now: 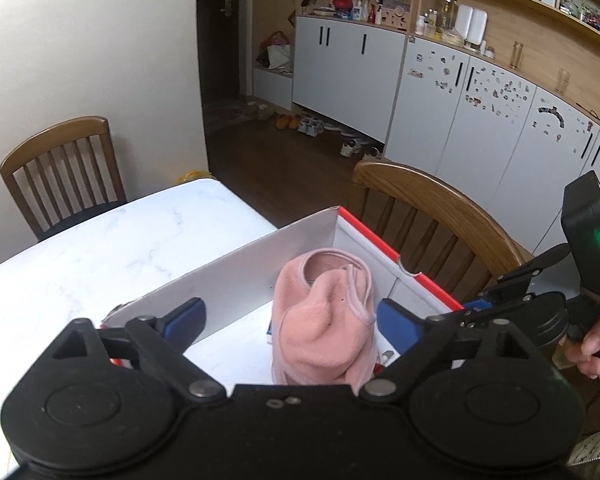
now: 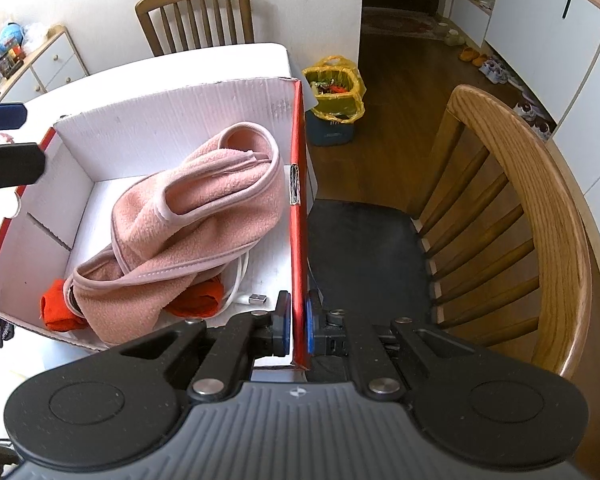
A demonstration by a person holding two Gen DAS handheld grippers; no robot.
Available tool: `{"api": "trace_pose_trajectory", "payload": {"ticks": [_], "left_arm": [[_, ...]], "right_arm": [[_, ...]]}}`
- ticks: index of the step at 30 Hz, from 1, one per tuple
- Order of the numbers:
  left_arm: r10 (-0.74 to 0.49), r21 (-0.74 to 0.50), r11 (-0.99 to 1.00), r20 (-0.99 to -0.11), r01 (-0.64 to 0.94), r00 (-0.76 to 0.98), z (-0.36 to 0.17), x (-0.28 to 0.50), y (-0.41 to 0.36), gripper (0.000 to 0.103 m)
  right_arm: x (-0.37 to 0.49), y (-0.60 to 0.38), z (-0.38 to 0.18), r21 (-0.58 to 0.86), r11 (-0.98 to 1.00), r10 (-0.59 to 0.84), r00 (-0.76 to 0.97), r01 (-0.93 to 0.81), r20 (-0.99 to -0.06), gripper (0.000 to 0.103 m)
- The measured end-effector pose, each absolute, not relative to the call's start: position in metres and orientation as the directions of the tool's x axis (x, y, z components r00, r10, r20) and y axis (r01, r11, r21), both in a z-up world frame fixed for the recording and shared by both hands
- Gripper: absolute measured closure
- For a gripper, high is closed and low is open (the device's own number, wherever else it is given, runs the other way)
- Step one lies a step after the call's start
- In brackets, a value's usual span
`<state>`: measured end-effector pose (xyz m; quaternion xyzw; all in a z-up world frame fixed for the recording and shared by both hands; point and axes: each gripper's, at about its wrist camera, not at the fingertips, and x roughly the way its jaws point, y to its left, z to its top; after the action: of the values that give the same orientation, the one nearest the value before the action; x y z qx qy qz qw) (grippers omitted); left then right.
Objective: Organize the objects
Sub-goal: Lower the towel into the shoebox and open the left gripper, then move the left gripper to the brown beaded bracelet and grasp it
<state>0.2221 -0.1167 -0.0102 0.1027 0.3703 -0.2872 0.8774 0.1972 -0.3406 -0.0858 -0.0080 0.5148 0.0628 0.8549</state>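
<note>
Holding pink fleece [image 2: 188, 216], box [image 2: 172, 120]; right tool [image 2: 298, 322] clamps its wall, left tool [image 1: 290, 318] spread empty.

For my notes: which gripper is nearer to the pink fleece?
Left. The left gripper hangs open right over the pink fleece; the right gripper is clamped on the box wall beside it.

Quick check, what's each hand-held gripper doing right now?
Left hand-held gripper: open, holding nothing, pink fleece loose between its fingers.
Right hand-held gripper: closed on the box wall.

White marble table [image 1: 100, 248] carries 1 open cardboard box [image 2: 172, 120].
</note>
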Motion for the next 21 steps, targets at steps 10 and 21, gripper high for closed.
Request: {"api": "trace_pose_trajectory", "payload": {"ticks": [10,21], "left_arm": [[-0.357,-0.022,0.878,-0.696,0.478,0.623,-0.002,0.212,-0.058,0.001],[-0.181,0.018,0.959,-0.724,0.281,0.666,-0.016,0.204,0.032,0.001]], "right_arm": [[0.2,-0.337,-0.085,0.027,0.99,0.086,0.454,-0.136,-0.887,0.096],[0.204,-0.331,-0.085,0.0,0.99,0.063,0.441,-0.142,-0.895,0.097]]}}
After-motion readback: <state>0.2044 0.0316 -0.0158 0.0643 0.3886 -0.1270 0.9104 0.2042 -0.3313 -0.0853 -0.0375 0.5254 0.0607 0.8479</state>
